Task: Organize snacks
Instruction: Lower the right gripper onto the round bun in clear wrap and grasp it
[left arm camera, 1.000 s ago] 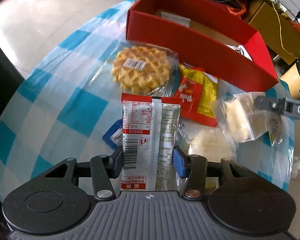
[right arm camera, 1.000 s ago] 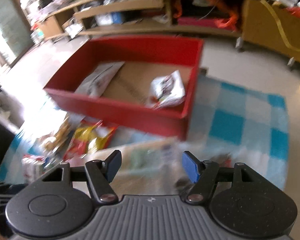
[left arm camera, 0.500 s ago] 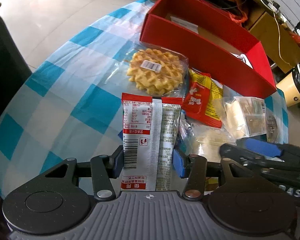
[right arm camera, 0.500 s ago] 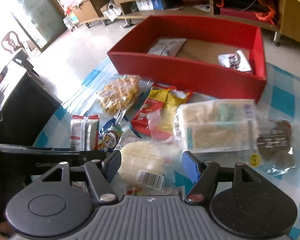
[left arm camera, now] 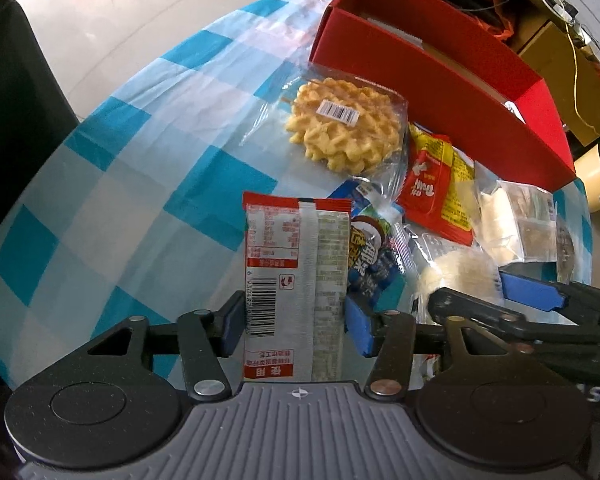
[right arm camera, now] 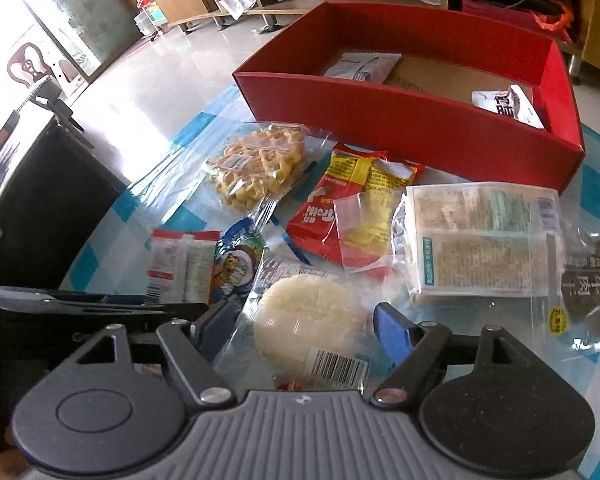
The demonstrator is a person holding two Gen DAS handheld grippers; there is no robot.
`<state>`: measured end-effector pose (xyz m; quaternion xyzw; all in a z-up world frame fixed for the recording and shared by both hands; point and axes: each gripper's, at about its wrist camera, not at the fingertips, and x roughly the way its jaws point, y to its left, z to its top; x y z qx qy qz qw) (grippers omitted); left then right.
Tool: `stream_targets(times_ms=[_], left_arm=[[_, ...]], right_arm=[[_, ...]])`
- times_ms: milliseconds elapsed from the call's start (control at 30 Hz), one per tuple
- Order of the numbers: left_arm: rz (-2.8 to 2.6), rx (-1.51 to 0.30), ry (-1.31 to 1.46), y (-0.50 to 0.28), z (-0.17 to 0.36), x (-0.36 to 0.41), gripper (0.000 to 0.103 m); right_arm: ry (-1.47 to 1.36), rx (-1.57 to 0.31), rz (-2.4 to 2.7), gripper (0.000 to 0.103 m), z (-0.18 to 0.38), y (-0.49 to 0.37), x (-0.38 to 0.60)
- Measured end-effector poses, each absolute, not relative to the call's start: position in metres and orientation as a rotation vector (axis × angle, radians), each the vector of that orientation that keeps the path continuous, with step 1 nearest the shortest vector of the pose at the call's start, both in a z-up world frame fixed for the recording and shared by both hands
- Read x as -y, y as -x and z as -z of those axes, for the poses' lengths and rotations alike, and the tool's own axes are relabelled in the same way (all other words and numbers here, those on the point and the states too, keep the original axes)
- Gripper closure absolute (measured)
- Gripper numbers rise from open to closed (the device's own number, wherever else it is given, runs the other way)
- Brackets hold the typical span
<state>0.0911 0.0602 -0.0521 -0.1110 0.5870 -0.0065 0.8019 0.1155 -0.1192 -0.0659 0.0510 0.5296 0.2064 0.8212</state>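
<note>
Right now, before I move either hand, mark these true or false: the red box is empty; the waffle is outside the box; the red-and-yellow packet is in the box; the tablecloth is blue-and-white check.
1. The red box is empty. False: a grey-white packet and a crumpled white packet lie in it.
2. The waffle is outside the box. True.
3. The red-and-yellow packet is in the box. False: it lies on the table beside the waffle.
4. The tablecloth is blue-and-white check. True.

Each gripper, left (left arm camera: 296, 330) and right (right arm camera: 304, 330), had black linkage arms with silver screws, blue finger pads (left arm camera: 358, 326), round black side discs and a ribbed grey body, perhaps plastic, bearing a small crosshair mark.
</note>
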Motion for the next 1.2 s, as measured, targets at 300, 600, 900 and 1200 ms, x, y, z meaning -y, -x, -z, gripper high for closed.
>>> stream_targets(times_ms=[300, 600, 900, 1200], left_arm=[[-0.010, -1.279, 0.182, -0.085, 0.065, -0.057, 0.017], [-0.038, -1.270, 0.135, -0.083, 0.067, -0.055, 0.017], [-0.056, -1.257, 0.057, -0.077, 0.069, -0.044, 0.013], [-0.044, -1.241, 0.016, -0.062, 0.066, -0.039, 0.024]], right_arm=[[-0.131, -1.171, -0.411, 0.011, 0.083, -0.118, 0.126], [-0.166, -1.174, -0.368, 0.000, 0.098, -0.122, 0.126], [-0.135, -1.124, -0.333, 0.000, 0.098, -0.117, 0.119], [-0.094, -1.117, -0.422, 0.028, 0.088, -0.108, 0.114]])
